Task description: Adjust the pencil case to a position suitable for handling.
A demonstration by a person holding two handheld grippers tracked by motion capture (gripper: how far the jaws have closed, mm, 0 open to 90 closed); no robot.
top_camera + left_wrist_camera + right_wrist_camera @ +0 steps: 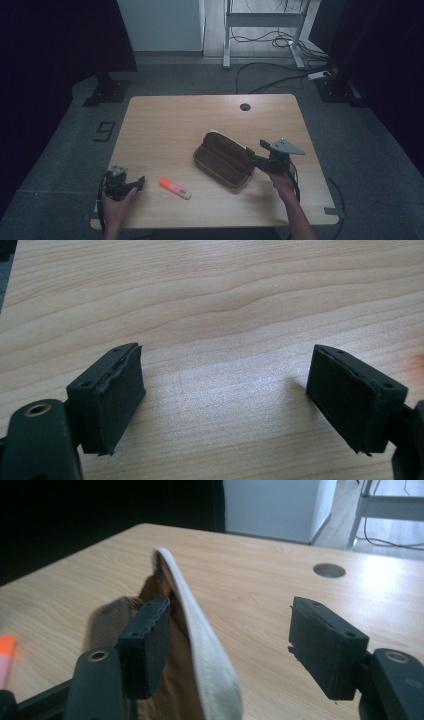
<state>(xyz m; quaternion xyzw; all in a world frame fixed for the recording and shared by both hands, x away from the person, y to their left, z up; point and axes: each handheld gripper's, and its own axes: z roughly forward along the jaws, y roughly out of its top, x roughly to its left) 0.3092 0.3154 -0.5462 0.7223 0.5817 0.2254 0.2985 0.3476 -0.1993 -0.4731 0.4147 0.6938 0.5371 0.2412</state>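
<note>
Right tool is at the right end of the brown pencil case, jaws apart. In the right gripper view the case's pale zipper edge stands up between the two pads, but neither pad looks to be pressing on it, so I'd call that not gripped. The near pad sits just beside the brown fabric, the far one is well off to the side with bare desk behind it.

Left tool is well away from the case, down by the front left corner of the desk. Its jaws are wide apart too, nothing between them except wood grain in the left gripper view.

Between the left tool and the case lies an orange highlighter, flat on the desk, apart from both. The case itself sits roughly mid-desk, angled, with its flap lying open.

My read: the work here is packing the highlighter into the case, and this is the bit where the case has been opened and the right tool has let the edge go. Next move probably falls to the left tool, which needs to slide over to the highlighter, line its pads up across the barrel and close on it. The right tool may need to take the zipper edge again to keep the mouth open, since that flap looks floppy.
</note>
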